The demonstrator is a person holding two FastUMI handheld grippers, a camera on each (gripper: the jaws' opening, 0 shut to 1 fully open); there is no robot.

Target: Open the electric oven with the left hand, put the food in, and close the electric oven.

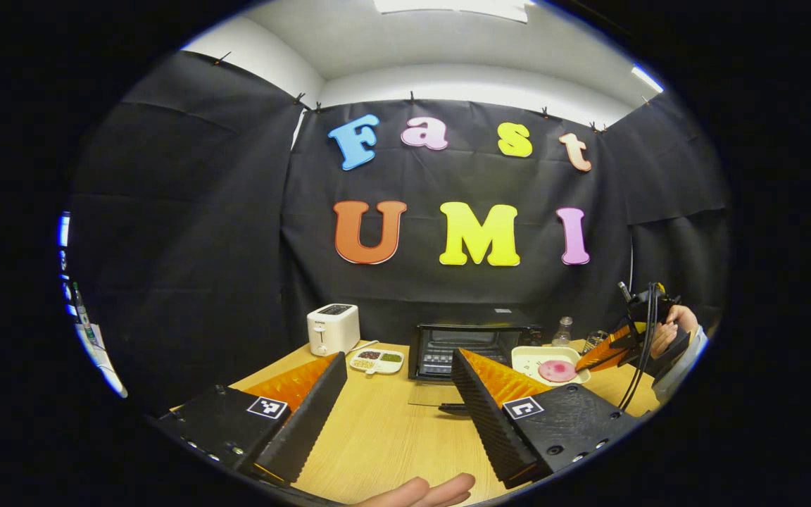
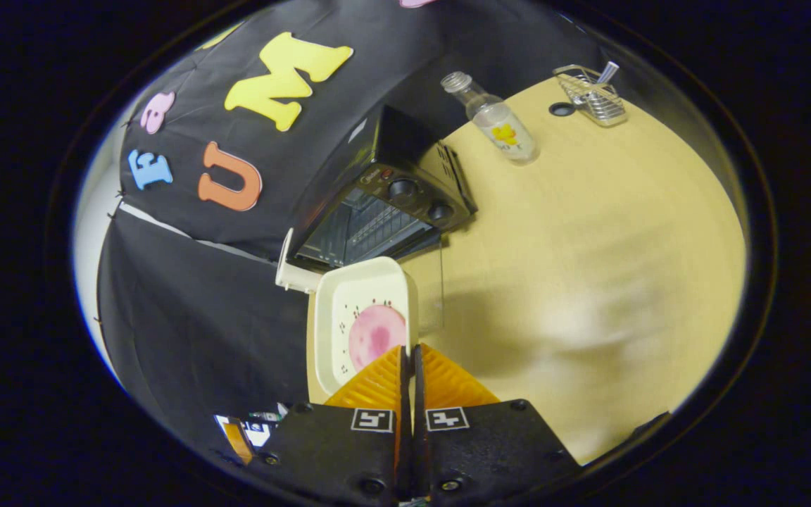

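The black electric oven point(image 1: 472, 346) stands at the back of the table, its glass door point(image 1: 437, 393) folded down flat. My left gripper point(image 1: 398, 358) is open in front of it, holding nothing. To the right of the oven mouth, a cream tray point(image 1: 532, 355) carries a round pink piece of food point(image 1: 557, 370), with my right gripper point(image 1: 581, 366) shut on the tray's rim. In the right gripper view the gripper point(image 2: 409, 348) pinches the near rim of the tray point(image 2: 363, 289). The food point(image 2: 376, 334) lies just ahead, and the oven point(image 2: 391, 204) and its lowered door point(image 2: 428, 289) are beyond.
A white toaster point(image 1: 333, 329) and a small divided dish point(image 1: 376, 360) sit left of the oven. A clear bottle point(image 2: 497, 123) and a wire rack point(image 2: 592, 88) stand to its right. A hand point(image 1: 419, 491) shows at the near table edge. Bare wooden tabletop point(image 2: 588, 232) lies beside the oven.
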